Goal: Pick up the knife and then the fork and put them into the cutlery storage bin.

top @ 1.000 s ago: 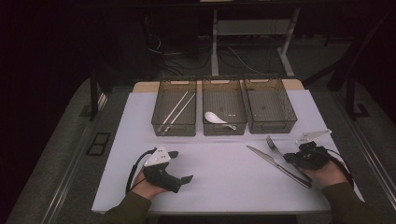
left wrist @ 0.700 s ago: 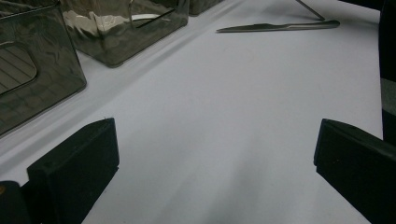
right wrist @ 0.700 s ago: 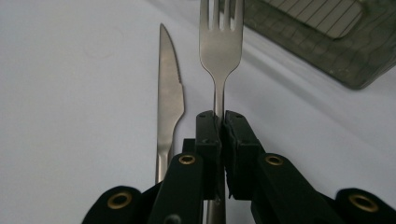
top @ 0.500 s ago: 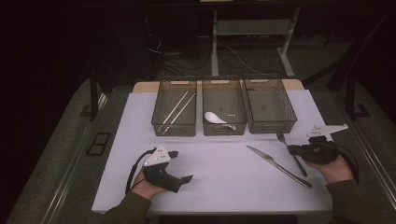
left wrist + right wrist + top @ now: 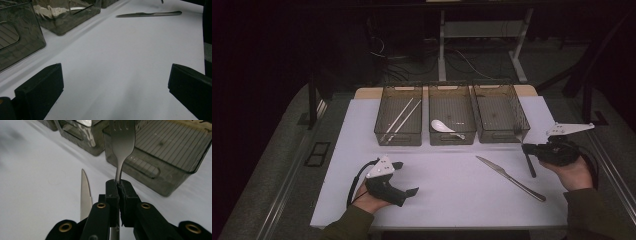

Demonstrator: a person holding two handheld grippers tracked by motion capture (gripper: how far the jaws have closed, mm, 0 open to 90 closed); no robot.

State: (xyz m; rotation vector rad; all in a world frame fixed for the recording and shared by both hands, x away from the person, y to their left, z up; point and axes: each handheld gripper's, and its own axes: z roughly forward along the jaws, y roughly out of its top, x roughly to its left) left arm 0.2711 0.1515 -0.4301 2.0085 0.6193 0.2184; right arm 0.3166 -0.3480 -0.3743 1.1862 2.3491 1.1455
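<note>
My right gripper [image 5: 527,148] is shut on a metal fork [image 5: 121,142], gripping its neck, with the tines pointing at the empty right bin [image 5: 172,150]. In the high view the fork's handle [image 5: 530,167] hangs down behind the jaws, just above the table. A table knife [image 5: 508,177] lies on the white mat left of this gripper, also seen as the knife [image 5: 85,192] in the right gripper view. My left gripper [image 5: 410,191] rests open at the front left, nothing between its jaws [image 5: 115,87].
Three dark see-through bins stand in a row at the back: the left bin [image 5: 384,134] holds chopsticks [image 5: 400,119], the middle bin [image 5: 452,141] holds a white spoon [image 5: 442,126], and the right bin [image 5: 502,136] is bare. The mat's front edge is near both hands.
My right gripper took the fork from beside the knife, lifted it and moved it right and back toward the right bin. The left gripper stayed still.
</note>
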